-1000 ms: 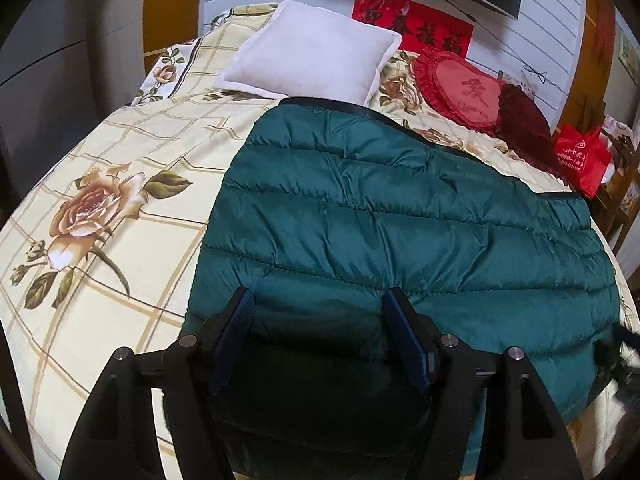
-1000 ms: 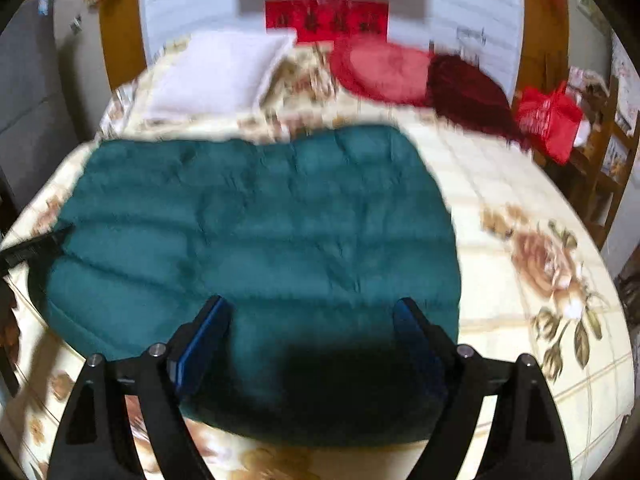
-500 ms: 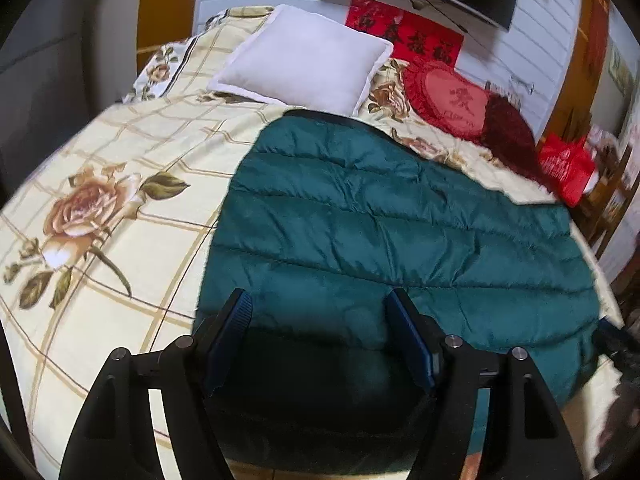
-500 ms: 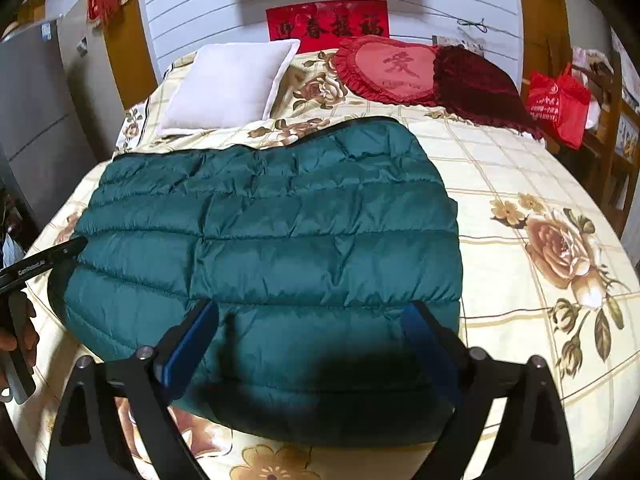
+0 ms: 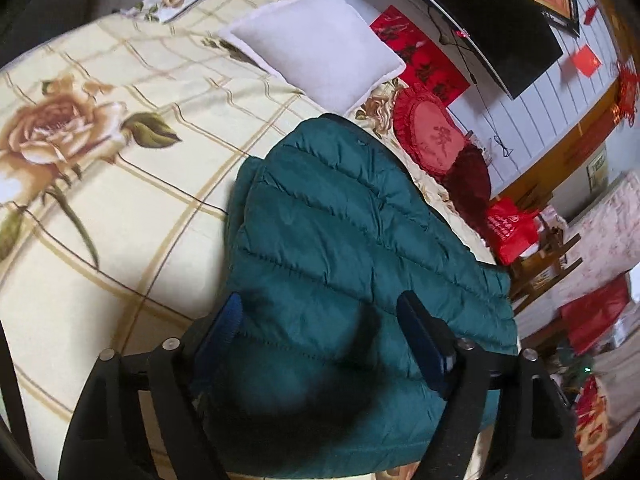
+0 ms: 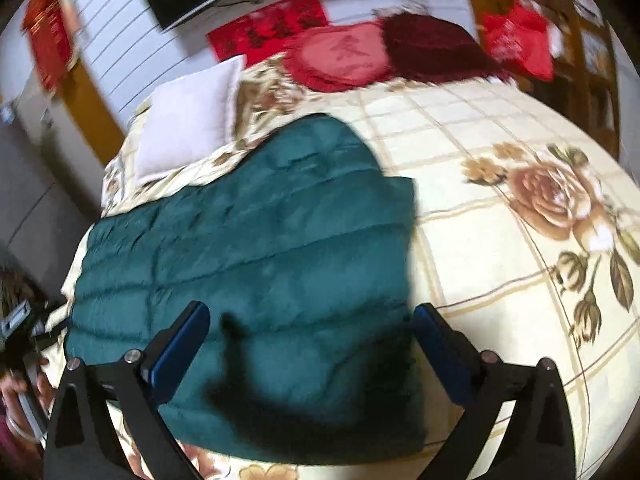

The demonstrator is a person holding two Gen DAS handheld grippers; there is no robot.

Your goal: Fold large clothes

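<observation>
A dark green quilted down jacket [image 5: 340, 248] lies folded flat on the bed with the cream floral bedspread [image 5: 100, 168]. It also shows in the right wrist view [image 6: 248, 248], which is blurred. My left gripper [image 5: 324, 320] is open and empty, hovering above the jacket's near left part. My right gripper [image 6: 312, 332] is open and empty, above the jacket's near right part. Both views are tilted.
A white pillow [image 5: 316, 44], a red heart cushion [image 5: 432, 136] and a dark red cushion [image 5: 468, 180] lie at the head of the bed. A red bag [image 5: 508, 232] and wooden furniture stand at the right. A TV [image 5: 480, 12] hangs on the wall.
Both grippers have rolled and swung, so the views tilt. Both stay open above the jacket. The jacket has not moved.
</observation>
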